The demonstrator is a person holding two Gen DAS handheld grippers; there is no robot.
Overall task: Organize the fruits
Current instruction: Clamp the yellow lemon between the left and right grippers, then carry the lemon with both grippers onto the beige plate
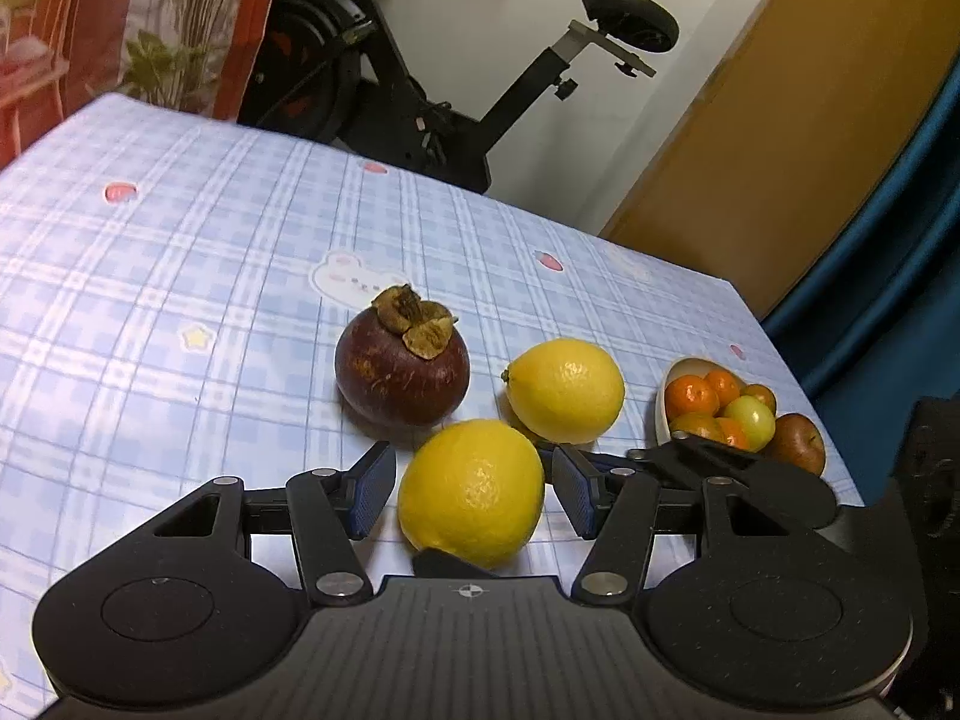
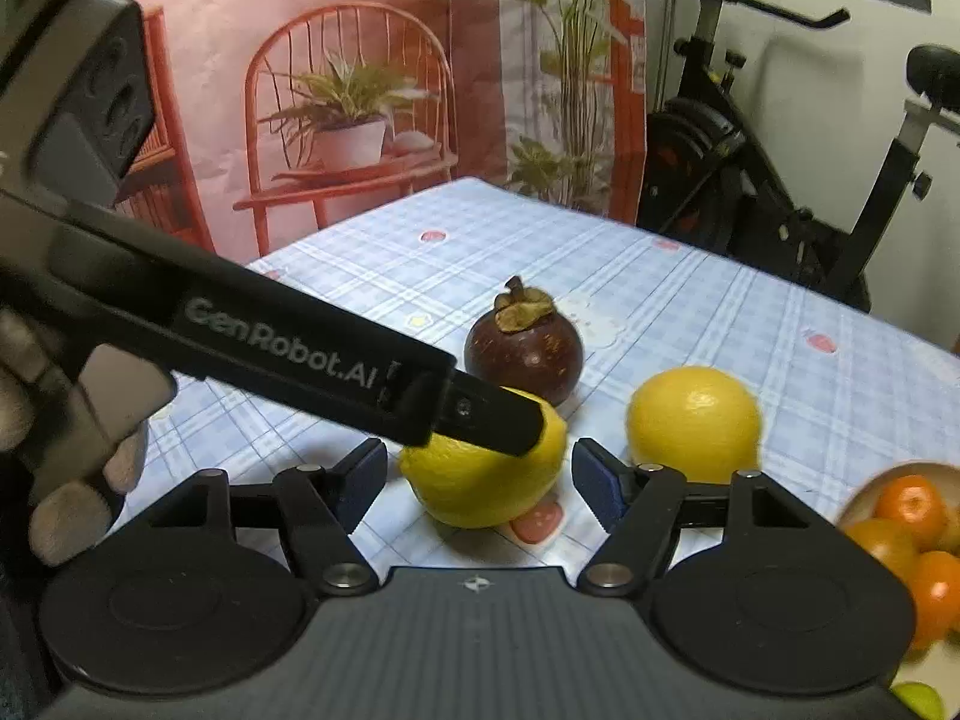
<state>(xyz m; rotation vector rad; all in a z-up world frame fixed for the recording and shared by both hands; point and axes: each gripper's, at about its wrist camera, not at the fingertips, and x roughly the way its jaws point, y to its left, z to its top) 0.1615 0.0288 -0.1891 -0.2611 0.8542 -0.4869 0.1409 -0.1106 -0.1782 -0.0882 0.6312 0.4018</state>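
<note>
In the left wrist view, our left tool (image 1: 474,483) stands wide around the near lemon (image 1: 471,492) at lower centre, pads apart from its skin. Our right tool (image 2: 477,477) is wide too. The second lemon (image 1: 564,390) and mangosteen (image 1: 402,369) sit above on the table (image 1: 180,240); the fruit bowl (image 1: 672,384) lies at right.
</note>
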